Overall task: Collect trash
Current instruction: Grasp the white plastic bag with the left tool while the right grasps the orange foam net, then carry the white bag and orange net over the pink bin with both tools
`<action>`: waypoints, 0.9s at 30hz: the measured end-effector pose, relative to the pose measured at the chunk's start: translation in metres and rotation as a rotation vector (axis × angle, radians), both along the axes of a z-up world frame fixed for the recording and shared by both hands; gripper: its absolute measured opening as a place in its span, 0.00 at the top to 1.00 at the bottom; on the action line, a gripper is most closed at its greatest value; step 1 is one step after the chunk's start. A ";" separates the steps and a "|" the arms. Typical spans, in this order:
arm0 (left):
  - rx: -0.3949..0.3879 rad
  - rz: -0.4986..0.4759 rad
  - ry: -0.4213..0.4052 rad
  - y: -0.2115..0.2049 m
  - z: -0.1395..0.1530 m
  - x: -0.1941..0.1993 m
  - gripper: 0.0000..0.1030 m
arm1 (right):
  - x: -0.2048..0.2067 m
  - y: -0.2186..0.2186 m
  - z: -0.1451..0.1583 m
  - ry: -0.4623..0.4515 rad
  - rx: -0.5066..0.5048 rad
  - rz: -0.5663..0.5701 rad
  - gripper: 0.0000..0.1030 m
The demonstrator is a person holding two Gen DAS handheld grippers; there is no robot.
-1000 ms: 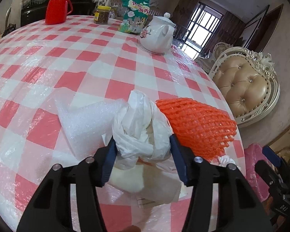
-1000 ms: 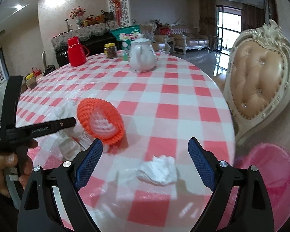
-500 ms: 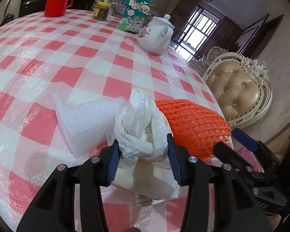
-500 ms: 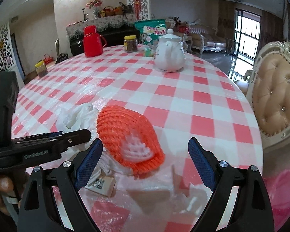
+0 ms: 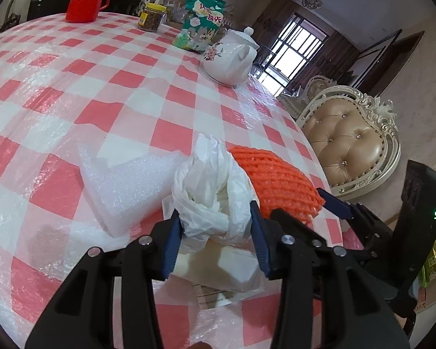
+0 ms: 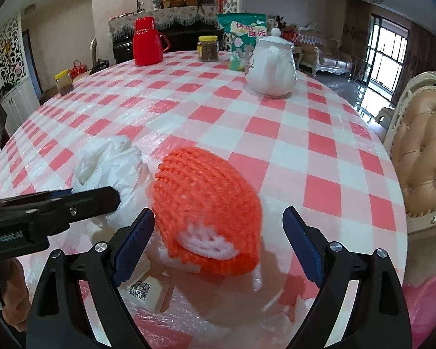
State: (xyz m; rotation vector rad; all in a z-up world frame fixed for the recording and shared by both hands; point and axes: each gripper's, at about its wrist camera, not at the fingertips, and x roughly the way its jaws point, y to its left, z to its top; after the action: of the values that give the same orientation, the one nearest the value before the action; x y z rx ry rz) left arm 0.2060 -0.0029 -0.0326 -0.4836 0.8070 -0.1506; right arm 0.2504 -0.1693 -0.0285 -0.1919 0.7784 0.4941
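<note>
My left gripper (image 5: 215, 241) is shut on a crumpled white plastic bag (image 5: 212, 195), which rests on the checked table. The bag also shows in the right wrist view (image 6: 107, 160) with the left gripper's finger in front of it. An orange foam fruit net (image 5: 273, 180) lies just right of the bag. My right gripper (image 6: 218, 241) is open with the orange net (image 6: 206, 203) between its fingers, not pinched. A white foam sheet (image 5: 130, 183) lies left of the bag. A labelled white wrapper (image 6: 142, 288) lies under the bag.
A white teapot (image 6: 271, 67), green snack bag (image 6: 244, 35), jar (image 6: 207, 48) and red thermos (image 6: 144, 42) stand at the far side. A padded chair (image 6: 421, 157) stands right of the table. A pink bin (image 6: 430, 308) sits below the table edge.
My right gripper has moved left and forward from the white tissue wad to straddle the orange net. My left gripper has closed tighter on the plastic bag.
</note>
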 end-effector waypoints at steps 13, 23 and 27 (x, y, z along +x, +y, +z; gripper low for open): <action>0.008 0.025 -0.025 0.005 0.007 -0.004 0.59 | 0.003 -0.013 -0.008 0.047 0.038 -0.029 0.63; 0.022 0.027 -0.067 0.002 0.017 -0.009 0.59 | -0.012 -0.047 0.008 0.014 0.099 -0.111 0.66; 0.034 0.025 -0.092 -0.003 0.024 -0.012 0.59 | -0.024 -0.066 0.020 -0.011 0.117 -0.143 0.66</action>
State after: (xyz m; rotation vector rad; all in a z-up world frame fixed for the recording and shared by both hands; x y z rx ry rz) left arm 0.1937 -0.0056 -0.0082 -0.4508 0.7125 -0.1351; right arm 0.2262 -0.2354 -0.0080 -0.0298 0.7446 0.4012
